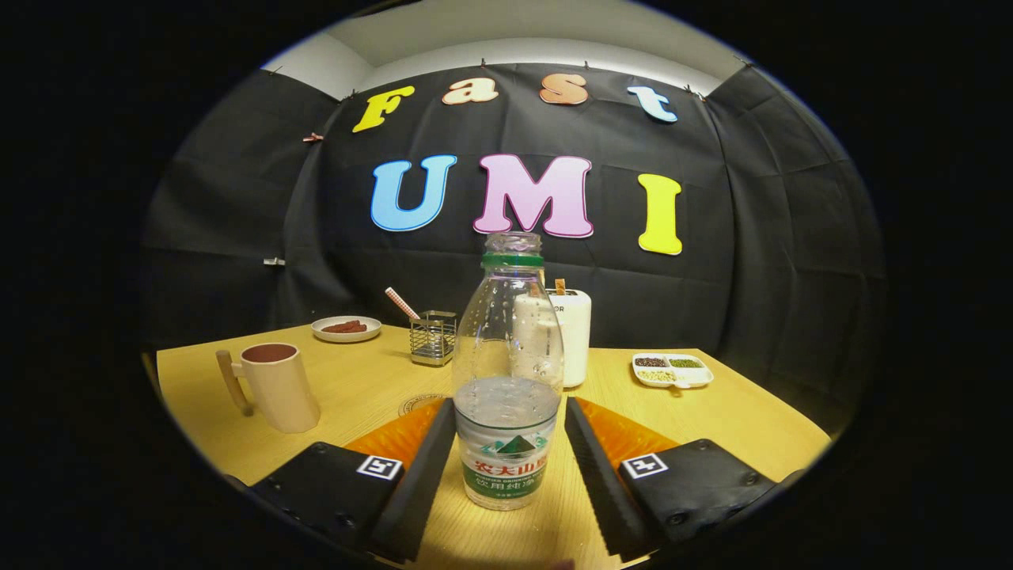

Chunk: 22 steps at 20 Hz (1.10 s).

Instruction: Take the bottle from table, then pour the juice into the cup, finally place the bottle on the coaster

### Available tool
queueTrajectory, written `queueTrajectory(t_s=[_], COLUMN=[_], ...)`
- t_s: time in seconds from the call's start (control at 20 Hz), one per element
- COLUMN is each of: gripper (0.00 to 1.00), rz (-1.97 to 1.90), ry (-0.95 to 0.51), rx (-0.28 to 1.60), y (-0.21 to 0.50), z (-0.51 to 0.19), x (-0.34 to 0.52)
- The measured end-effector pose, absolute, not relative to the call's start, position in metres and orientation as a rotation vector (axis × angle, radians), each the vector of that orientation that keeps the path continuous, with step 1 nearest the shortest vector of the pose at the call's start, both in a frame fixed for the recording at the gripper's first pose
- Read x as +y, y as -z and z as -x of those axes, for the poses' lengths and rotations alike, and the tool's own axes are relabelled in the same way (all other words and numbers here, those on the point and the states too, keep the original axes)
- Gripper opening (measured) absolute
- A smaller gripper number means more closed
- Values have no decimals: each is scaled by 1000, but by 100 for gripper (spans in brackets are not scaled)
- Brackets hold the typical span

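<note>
A clear plastic bottle (507, 372), uncapped and roughly a third full of liquid, stands upright on a wooden table (752, 427) at lower centre of the frame, between the two fingers of the gripper (510, 457). The fingers are spread apart: the left one looks to be at the bottle's side, though contact cannot be told, while a sliver of table shows between the bottle and the right one. At centre left stands a cream cup (277, 386) with a wooden handle, well apart from the bottle. Just behind the left finger the edge of a round coaster (419, 403) peeks out on the tabletop. Further back, left of centre, a small plate (346, 328) holds something reddish-brown, and near it sits a wire holder (434, 337) with a striped straw (402, 303) leaning out. A white canister (573, 334) rises directly behind the bottle; at right lies a divided tray (672, 370) of grains.
</note>
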State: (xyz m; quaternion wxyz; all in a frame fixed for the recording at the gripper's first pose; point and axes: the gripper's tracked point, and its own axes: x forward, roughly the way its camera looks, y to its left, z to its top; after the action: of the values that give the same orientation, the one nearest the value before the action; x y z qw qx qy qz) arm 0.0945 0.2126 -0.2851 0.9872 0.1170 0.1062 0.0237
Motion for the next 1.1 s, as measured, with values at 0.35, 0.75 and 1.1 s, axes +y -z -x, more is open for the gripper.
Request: queueTrajectory(t_s=[0.35, 0.75, 1.1], gripper=[75, 70, 70], rz=[-246, -79, 212], ry=[-18, 2, -56], rx=[264, 268, 263], y=[285, 231, 180], z=[-100, -105, -106], x=[204, 198, 226])
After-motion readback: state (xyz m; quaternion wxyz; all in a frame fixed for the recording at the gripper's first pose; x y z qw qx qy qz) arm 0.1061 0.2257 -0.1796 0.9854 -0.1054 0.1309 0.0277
